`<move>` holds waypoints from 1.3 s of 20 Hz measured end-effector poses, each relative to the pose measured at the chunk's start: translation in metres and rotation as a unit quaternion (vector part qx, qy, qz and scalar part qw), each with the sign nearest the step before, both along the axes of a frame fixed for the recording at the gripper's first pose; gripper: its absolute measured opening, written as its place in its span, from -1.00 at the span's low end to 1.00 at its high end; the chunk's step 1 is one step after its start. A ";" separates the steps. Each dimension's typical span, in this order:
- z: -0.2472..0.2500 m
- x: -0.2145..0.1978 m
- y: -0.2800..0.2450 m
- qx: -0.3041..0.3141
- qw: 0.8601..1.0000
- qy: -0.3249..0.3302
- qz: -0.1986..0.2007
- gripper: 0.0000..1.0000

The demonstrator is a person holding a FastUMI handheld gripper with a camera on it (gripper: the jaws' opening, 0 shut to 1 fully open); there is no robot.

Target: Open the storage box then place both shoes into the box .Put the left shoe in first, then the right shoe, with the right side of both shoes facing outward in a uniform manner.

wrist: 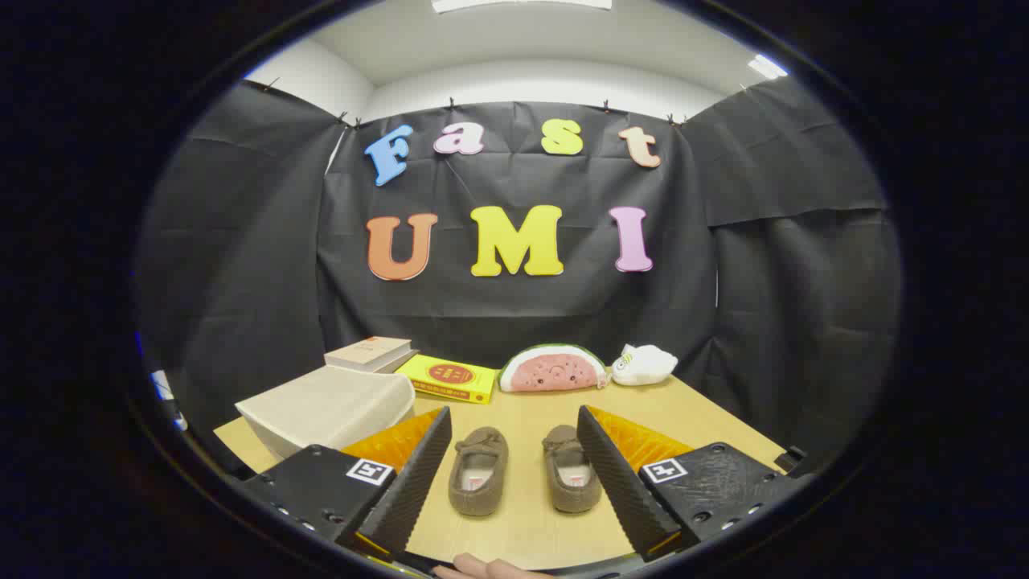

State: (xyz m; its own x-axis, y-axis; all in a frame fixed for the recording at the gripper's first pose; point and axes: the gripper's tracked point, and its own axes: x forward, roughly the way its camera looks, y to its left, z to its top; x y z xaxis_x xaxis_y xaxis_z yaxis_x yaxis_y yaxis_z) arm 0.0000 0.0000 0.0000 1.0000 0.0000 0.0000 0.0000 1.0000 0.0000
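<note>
On the pale wooden desk (pixel 522 523), two brown suede slippers (pixel 478 470) (pixel 571 469) lie between the wide-open, empty hand-held gripper (pixel 514 470); beige closed storage box (pixel 330 410) left of them.

Low over the table (pixel 522 531), facing the backdrop.

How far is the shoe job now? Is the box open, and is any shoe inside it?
Nothing looks done yet. The storage box sits shut on the table, beyond the fingers to the left. The left shoe and right shoe lie side by side between the open claw fingers, not gripped. Left: opening the box, then placing both shoes.
</note>
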 end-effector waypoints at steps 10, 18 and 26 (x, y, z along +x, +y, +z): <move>-0.009 0.007 -0.025 0.016 1.000 -0.002 -0.024 0.93; -0.017 0.024 -0.031 0.031 0.999 0.011 -0.017 0.93; -0.025 0.075 -0.008 0.048 0.998 0.039 0.027 0.91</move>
State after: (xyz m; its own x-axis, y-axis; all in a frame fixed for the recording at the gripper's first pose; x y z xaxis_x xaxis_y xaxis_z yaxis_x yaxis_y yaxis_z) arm 0.0748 -0.0082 -0.0246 0.9955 0.0573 -0.0758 -0.0498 0.9940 0.0972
